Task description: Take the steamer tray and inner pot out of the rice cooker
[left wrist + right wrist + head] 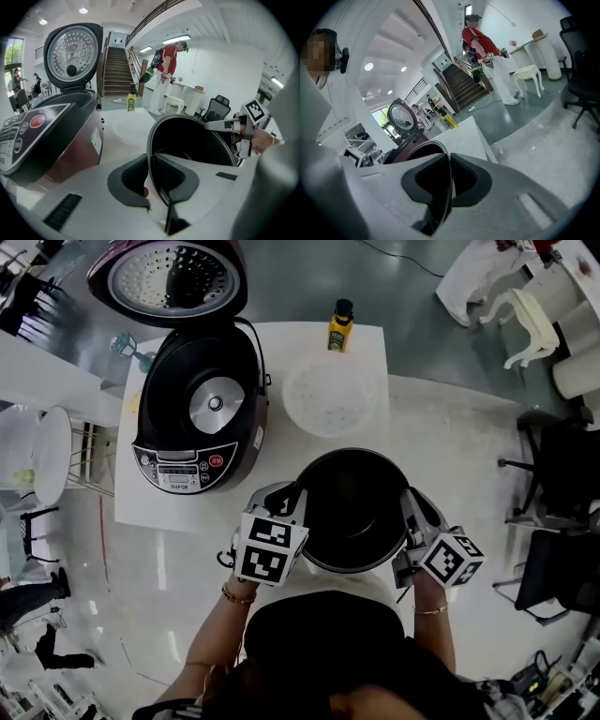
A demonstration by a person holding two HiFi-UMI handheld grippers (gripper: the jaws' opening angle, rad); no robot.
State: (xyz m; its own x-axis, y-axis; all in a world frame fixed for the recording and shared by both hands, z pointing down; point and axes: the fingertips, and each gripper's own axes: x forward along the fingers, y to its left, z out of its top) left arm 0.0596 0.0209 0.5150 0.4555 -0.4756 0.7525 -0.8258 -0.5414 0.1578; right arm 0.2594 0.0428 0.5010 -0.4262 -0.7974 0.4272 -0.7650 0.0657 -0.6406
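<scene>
Head view: the inner pot, black and upright with nothing seen inside, is held between the two grippers at the near edge of the white table, near and to the right of the rice cooker. Hard to tell from above whether its base touches the tabletop or hangs just over it. The left gripper is on the pot's left rim and the right gripper on the right rim, with the marker cubes toward the near side. In the left gripper view the jaws are pressed nearly together, with the thin pot wall clamped between the dark pads, one pad inside and one outside. The right gripper view shows the same, jaws nipped on the rim edge-on. The rice cooker is dark red and black and stands on the left part of the table with its control panel facing near. Its cavity is open and a round silver plate shows at the bottom. Its lid is swung up on the far side, with the perforated inner face showing. The steamer tray, white and round, lies flat on the table just beyond the pot and right of the cooker, apart from both. A yellow bottle with a black cap stands upright at the far edge of the table, beyond the tray. Further out, both gripper views show a person in a red top standing near a staircase. Black office chairs are on the floor off to the right.
</scene>
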